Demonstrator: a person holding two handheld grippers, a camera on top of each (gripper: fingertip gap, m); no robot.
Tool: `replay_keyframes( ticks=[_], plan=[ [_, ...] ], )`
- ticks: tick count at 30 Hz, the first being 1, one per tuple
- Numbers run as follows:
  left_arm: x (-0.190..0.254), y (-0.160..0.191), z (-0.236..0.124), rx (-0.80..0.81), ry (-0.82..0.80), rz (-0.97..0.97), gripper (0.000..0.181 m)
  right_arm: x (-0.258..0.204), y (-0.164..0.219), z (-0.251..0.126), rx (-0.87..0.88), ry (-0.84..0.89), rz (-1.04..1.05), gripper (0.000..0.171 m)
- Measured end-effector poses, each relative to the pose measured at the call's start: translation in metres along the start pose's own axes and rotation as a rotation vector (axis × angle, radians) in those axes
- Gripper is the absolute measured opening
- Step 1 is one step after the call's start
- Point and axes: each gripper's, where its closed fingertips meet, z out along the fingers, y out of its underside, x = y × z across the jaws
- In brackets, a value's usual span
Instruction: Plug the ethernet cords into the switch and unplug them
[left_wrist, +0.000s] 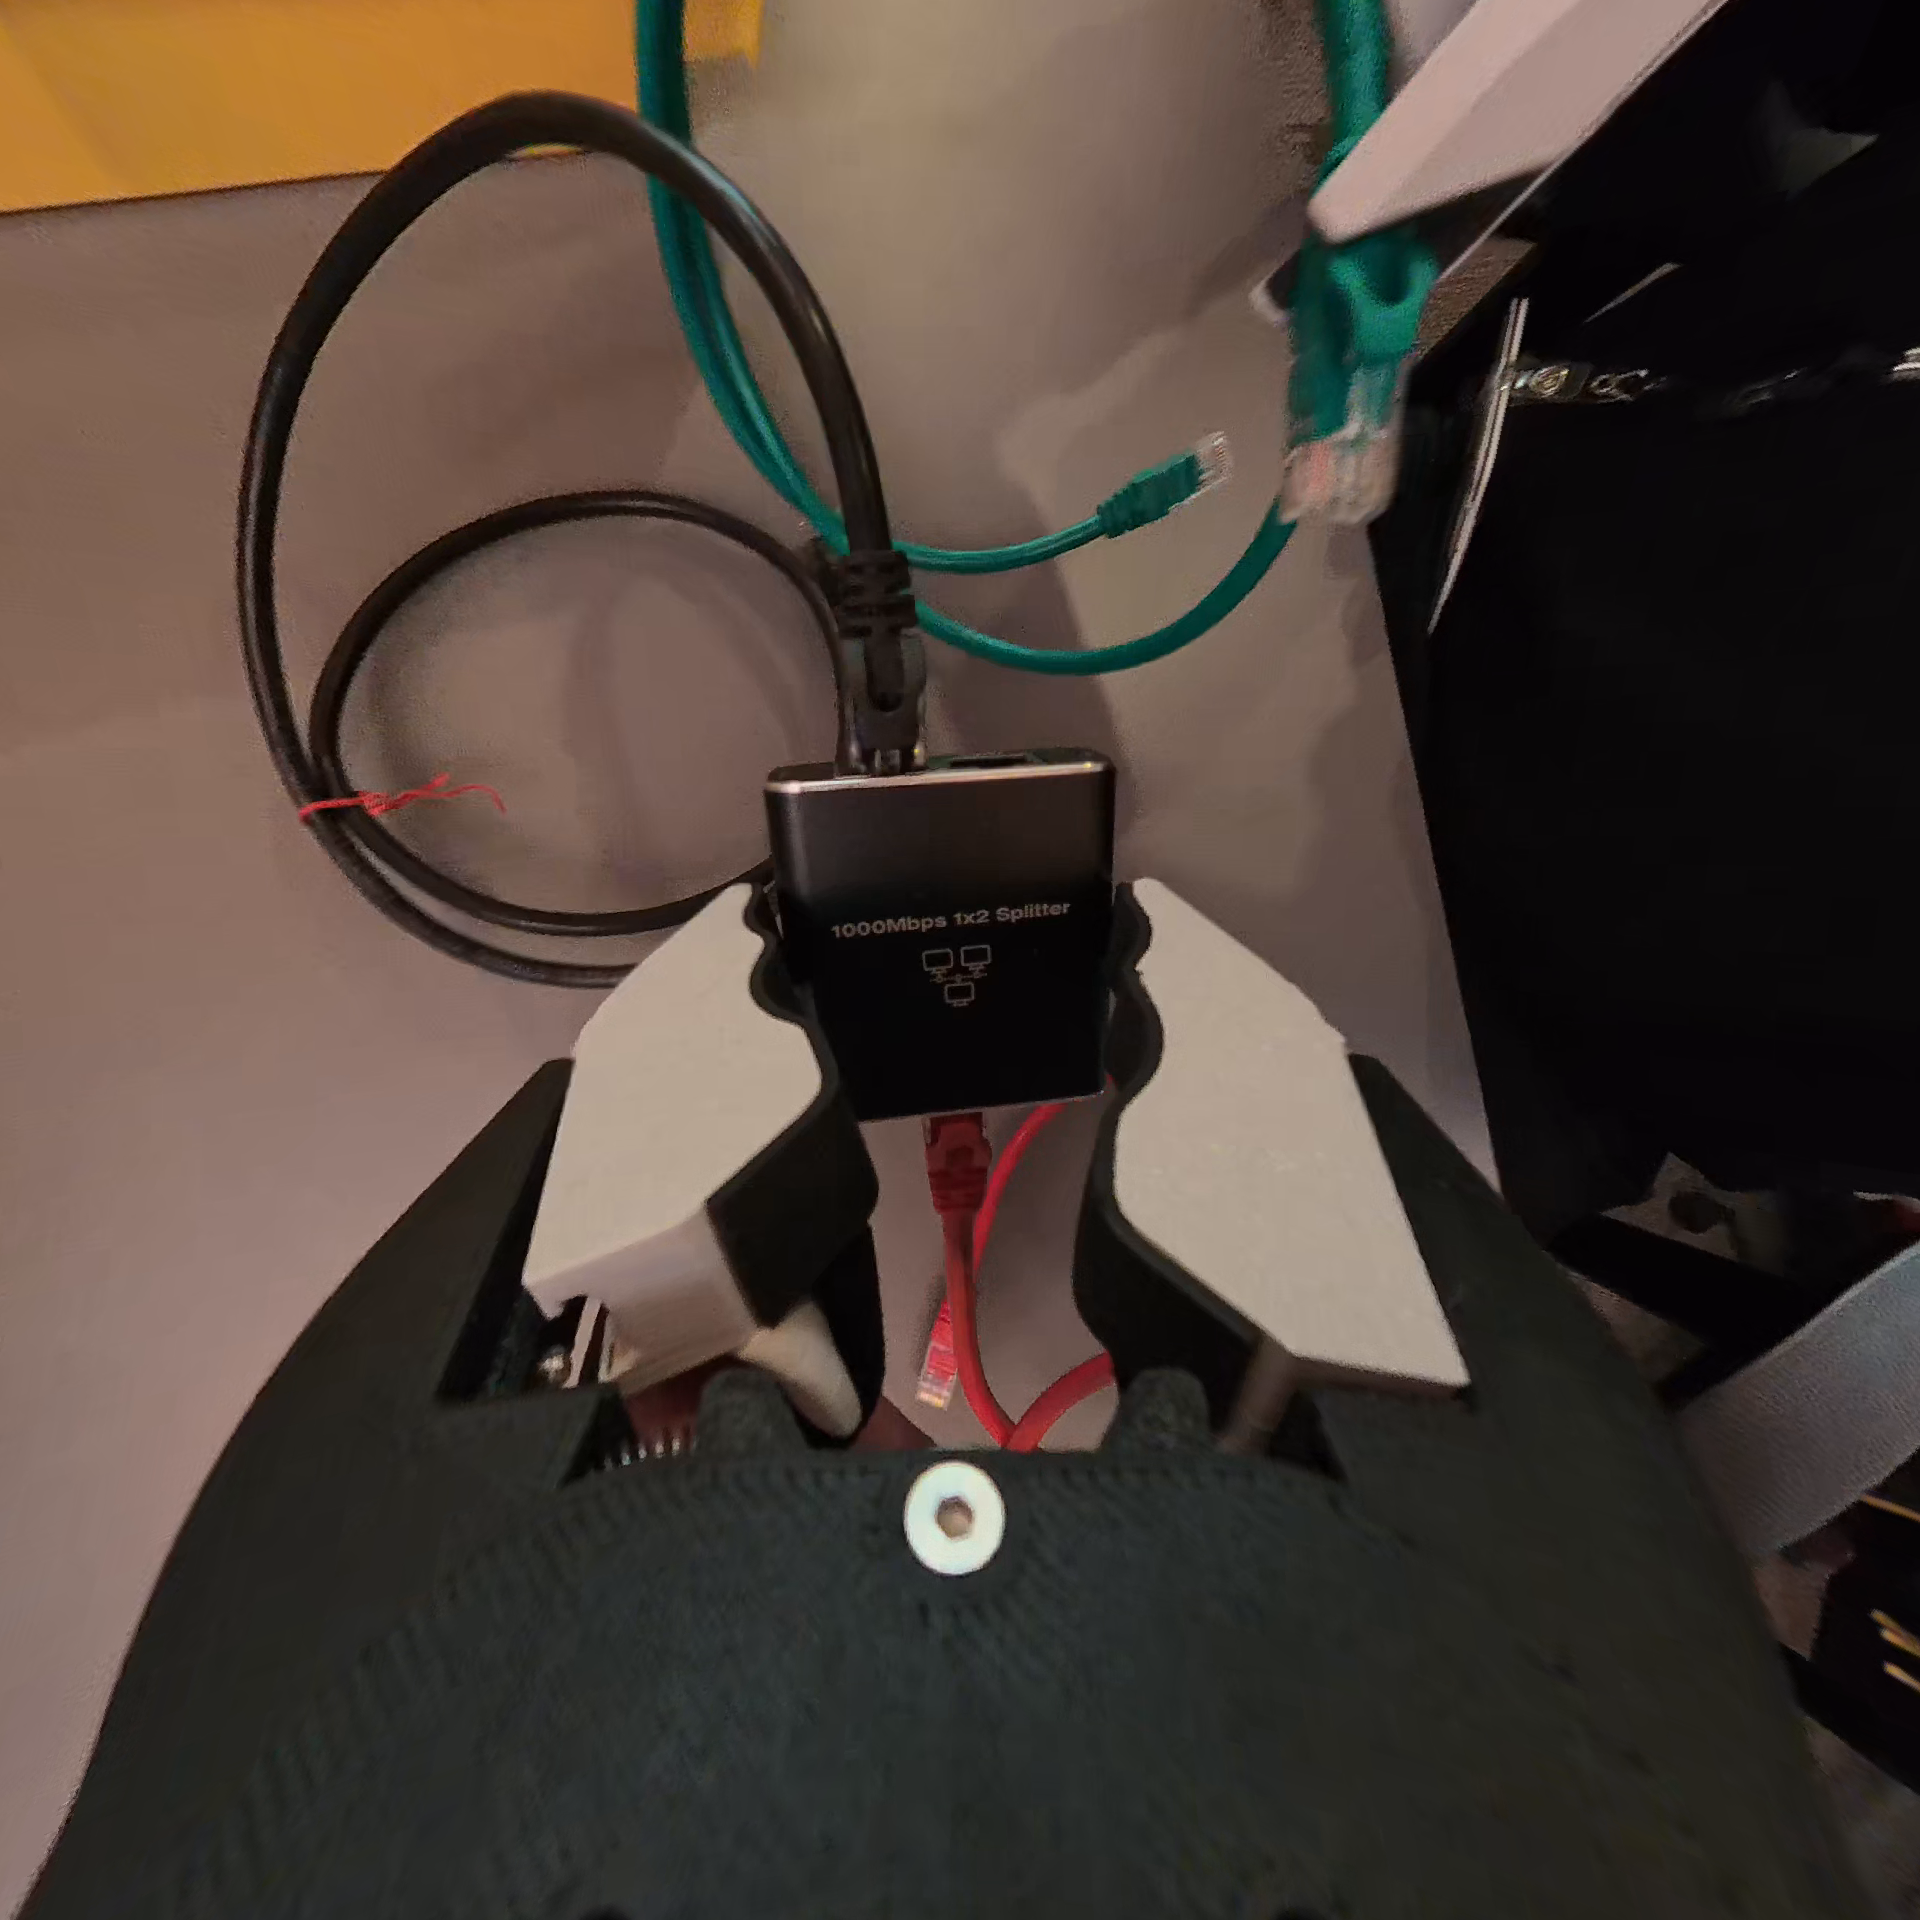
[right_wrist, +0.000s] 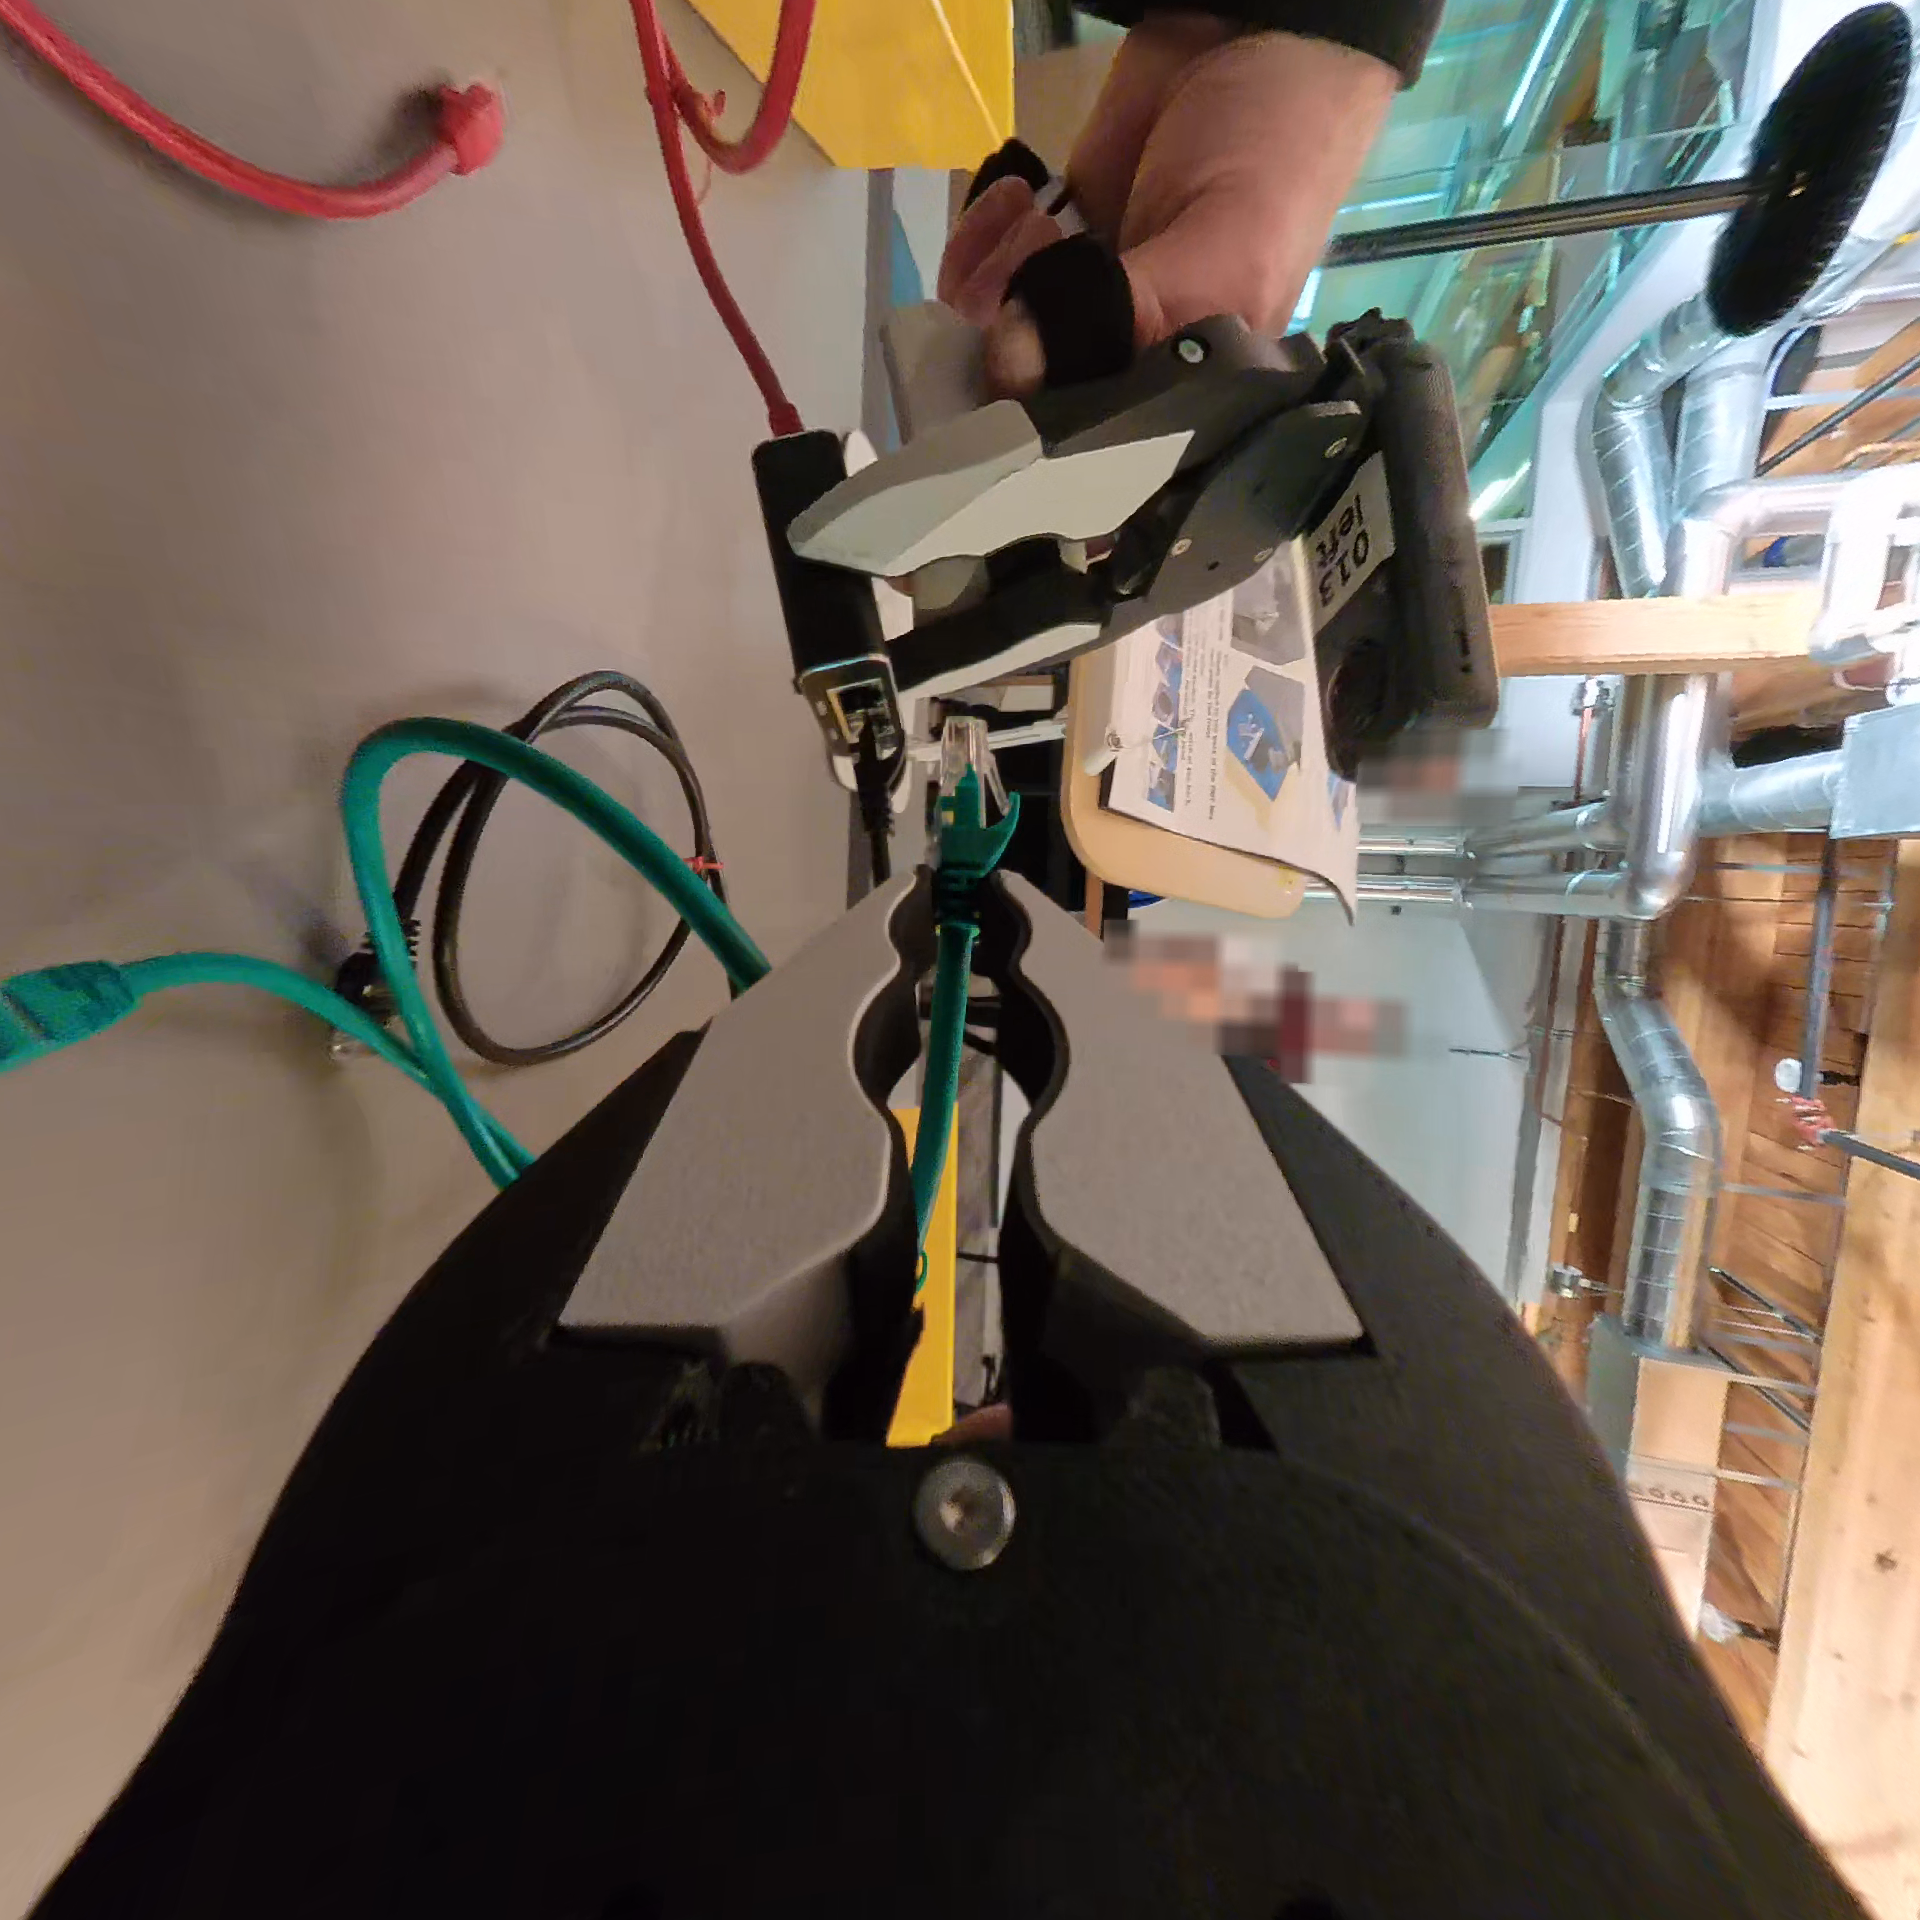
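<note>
My left gripper (left_wrist: 948, 914) is shut on the black switch (left_wrist: 940, 883), holding it above the grey table (left_wrist: 156, 1039). A black ethernet cord (left_wrist: 878, 665) is plugged into the switch's far left port; the port beside it is empty. A red cord (left_wrist: 951, 1153) is plugged into the switch's near end. My right gripper (right_wrist: 961, 883) is shut on a green ethernet cord (right_wrist: 966, 831); its clear plug (right_wrist: 964, 753) points at the switch (right_wrist: 831, 623) and sits just off the empty port. In the left wrist view that green plug (left_wrist: 1340, 436) hangs at the upper right, blurred.
The green cord's other plug (left_wrist: 1164, 488) lies loose on the table. The black cord (right_wrist: 582, 862) lies coiled on the table. A second red plug (right_wrist: 462, 125) lies at the table's far side. A yellow sheet (left_wrist: 260, 94) lies at the table edge. A hand (right_wrist: 1174, 187) holds the left gripper. Left tips to right tips: about 9 centimetres.
</note>
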Motion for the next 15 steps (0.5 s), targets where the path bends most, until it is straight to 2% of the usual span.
replay_keyframes(
  ticks=[15],
  plan=[
    [0.018, -0.020, -0.005, 0.018, 0.095, 0.035, 0.053, 0.000, 0.007, 0.028, 0.011, 0.017, -0.102, 0.006]
  ],
)
